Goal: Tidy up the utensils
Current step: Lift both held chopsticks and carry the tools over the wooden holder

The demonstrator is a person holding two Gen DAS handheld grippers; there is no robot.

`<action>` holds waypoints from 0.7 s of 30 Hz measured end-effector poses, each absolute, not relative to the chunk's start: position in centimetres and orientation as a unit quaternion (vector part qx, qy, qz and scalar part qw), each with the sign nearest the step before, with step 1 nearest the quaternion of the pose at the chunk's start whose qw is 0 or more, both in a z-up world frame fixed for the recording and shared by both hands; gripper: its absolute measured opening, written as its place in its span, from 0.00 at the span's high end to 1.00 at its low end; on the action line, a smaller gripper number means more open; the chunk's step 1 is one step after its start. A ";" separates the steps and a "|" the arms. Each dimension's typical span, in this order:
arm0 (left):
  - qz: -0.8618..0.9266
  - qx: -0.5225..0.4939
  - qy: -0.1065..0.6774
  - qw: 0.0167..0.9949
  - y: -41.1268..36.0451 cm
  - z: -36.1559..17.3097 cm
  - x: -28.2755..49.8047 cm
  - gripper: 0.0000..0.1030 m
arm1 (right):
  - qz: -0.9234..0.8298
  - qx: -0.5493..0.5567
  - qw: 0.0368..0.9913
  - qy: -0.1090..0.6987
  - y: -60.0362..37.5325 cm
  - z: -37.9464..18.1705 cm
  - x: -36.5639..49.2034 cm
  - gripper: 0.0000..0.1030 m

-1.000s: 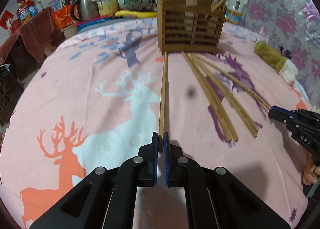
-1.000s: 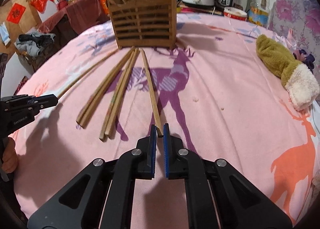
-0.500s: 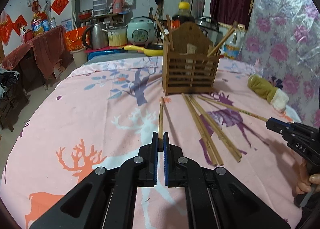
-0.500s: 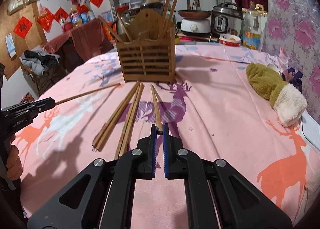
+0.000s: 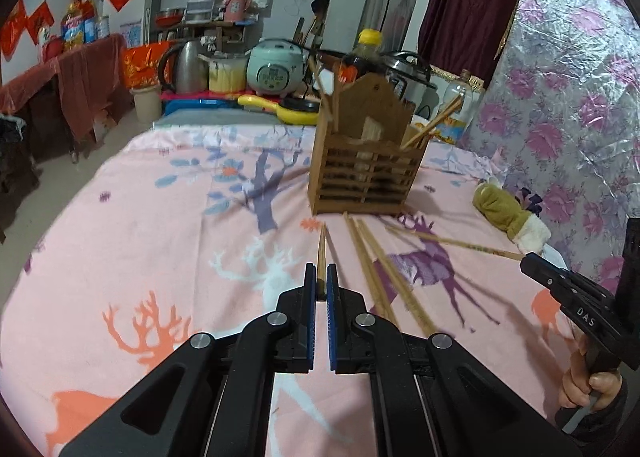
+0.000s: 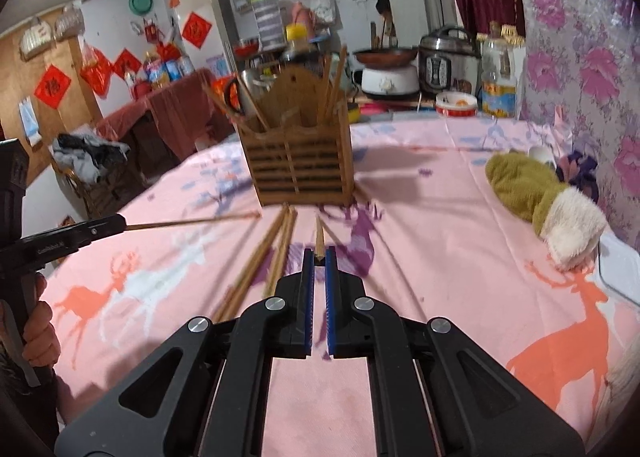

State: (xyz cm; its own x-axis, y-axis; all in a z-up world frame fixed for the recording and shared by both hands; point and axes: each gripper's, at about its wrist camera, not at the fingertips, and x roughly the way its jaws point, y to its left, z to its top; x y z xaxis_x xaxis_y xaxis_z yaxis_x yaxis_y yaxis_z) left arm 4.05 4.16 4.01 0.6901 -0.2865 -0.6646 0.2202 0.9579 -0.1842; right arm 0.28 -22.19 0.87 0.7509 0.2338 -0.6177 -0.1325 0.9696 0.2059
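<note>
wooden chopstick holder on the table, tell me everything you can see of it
The wooden chopstick holder is a brown slatted box, open at the top, with a taller peaked back panel and an inner divider. It stands upright on the pink deer-print tablecloth, toward the far side. Several chopsticks lean out of it at angles. Loose chopsticks lie on the cloth just in front of its base; whether any touch it is unclear. Neither gripper touches it.

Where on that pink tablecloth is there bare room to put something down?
Bare cloth lies left of the wooden holder, around the white deer print. More lies between the holder and the green mitten. In front of the holder it is crowded with loose chopsticks.
</note>
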 end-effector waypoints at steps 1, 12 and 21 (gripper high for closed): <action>-0.138 -0.041 0.366 0.919 3.9 4.7 4.2 0.95 | 0.100 0.077 0.934 0.334 -22.2 1.4 0.4 0.94; -0.149 0.007 0.337 0.930 -0.8 11.0 6.8 0.95 | 0.105 0.074 0.947 0.294 -21.5 6.5 2.1 0.94; -0.162 0.013 0.305 0.938 -3.6 15.3 9.0 0.95 | 0.109 0.077 0.957 0.258 -21.0 10.1 3.6 0.94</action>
State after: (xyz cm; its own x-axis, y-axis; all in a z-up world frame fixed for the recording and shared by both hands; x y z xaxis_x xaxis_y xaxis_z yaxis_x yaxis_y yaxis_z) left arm 9.00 -3.61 15.34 0.7609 -0.2958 -0.5775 0.3120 0.9472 -0.0741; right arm 3.63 -21.04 10.12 0.8427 0.2486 -0.4775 -0.1689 0.9643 0.2038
